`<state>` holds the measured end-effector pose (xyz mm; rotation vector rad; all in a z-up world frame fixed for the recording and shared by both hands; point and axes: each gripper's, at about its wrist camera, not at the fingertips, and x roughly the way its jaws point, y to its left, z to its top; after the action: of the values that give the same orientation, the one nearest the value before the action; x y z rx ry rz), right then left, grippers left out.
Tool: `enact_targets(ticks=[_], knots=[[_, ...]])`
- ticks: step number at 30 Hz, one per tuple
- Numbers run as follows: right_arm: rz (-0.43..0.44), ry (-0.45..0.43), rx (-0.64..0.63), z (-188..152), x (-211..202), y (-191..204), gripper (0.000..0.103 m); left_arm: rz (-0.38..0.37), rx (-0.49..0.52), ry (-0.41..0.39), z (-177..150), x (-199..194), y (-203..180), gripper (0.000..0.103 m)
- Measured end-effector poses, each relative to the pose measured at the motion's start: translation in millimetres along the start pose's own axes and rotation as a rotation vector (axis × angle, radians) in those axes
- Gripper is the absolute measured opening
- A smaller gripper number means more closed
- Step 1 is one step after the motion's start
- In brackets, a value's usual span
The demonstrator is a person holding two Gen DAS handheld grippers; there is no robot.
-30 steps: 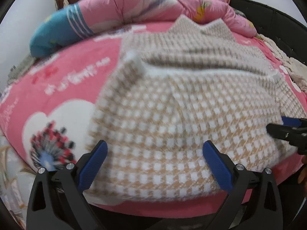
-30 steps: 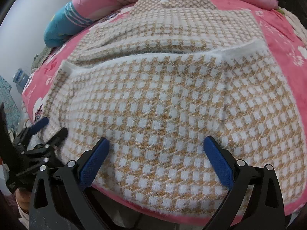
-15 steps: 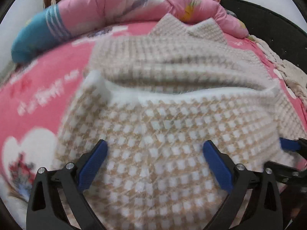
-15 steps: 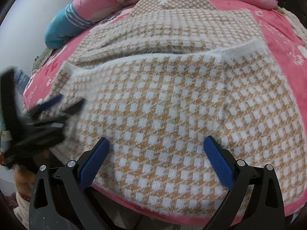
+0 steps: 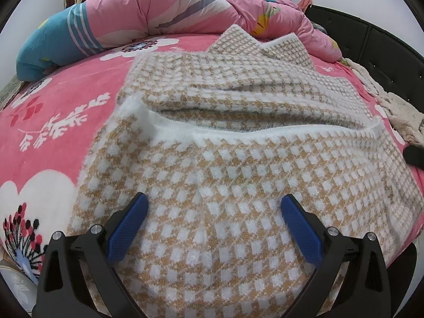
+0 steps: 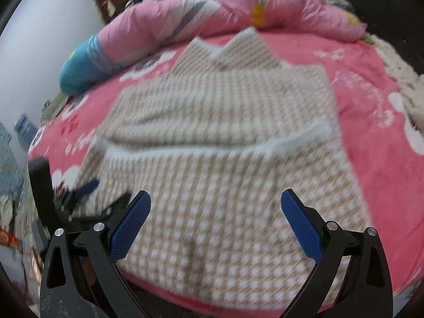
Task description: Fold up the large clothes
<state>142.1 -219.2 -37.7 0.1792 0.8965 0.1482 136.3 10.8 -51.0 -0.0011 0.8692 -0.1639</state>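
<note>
Two layers of tan-and-white checked sweater [image 5: 238,164] (white fuzzy hem uppermost) lie folded; both grippers' jaws gape, released.

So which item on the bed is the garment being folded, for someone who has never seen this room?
Start at the pink floral bed sheet that fills the view, with a rolled pink quilt along its far edge. In the middle lies the knit sweater, part folded, its fuzzy white hem running across it. Only it has a tan and white check; the crumpled cream textile beside it is plain.
</note>
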Motion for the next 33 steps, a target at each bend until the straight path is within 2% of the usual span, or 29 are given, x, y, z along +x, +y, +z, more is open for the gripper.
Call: enact_targets(ticks=[3,5,7,33], knots=[[-0.018,0.023,-0.001,-3,23,-8,0.095,-0.001,-0.001,0.001,1,1,0,0.099],[-0.065,0.133,-0.02,-16,62,-11,0.095,0.0,0.0,0.0,1,2,1,0.099],[-0.053,0.082,-0.007,-21,65,-12,0.097,0.003,0.006,0.002,1,2,1,0.099],[-0.059,0.106,0.008,-19,62,-16,0.097,-0.002,0.001,-0.003,-1,0,0,0.099]])
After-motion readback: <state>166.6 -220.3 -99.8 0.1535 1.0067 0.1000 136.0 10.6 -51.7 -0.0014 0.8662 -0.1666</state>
